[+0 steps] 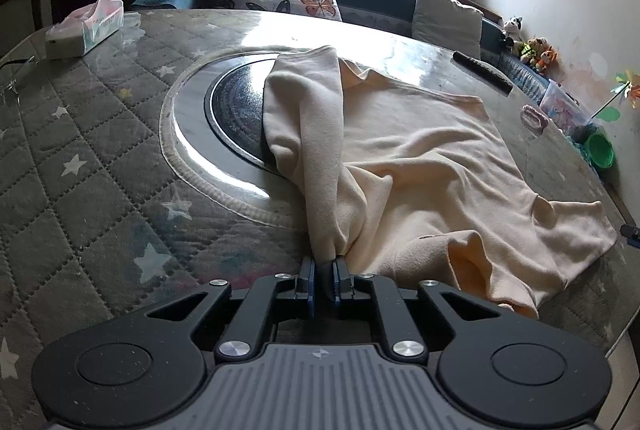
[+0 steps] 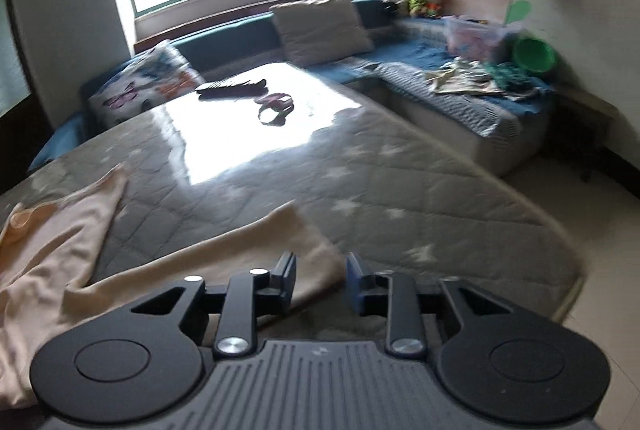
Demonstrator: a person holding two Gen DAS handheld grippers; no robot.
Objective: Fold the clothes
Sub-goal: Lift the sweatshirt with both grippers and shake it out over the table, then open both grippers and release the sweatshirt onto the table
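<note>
The left claw (image 1: pixel 324 264), at bottom centre of its view, is pinched tight on a gathered fold of the cream fleece top (image 1: pixel 400 158); from the grip a sleeve (image 1: pixel 304 118) runs up toward the frame's centre. The right claw (image 2: pixel 320 270) stands wide apart with nothing between its 2 fingers, hovering over a strip of the top (image 2: pixel 224 250) at lower centre of a blurred view. The top lies spread and rumpled over the counter (image 1: pixel 92 166), partly covering a round dark inset plate (image 1: pixel 236 110) at mid-frame. The fabric looks soft, light and limp, likely to sag and bunch, so hems, cuffs or shoulder seams seem the best holds. The counter's quilted star-print cover lies under a glossy clear sheet.
</note>
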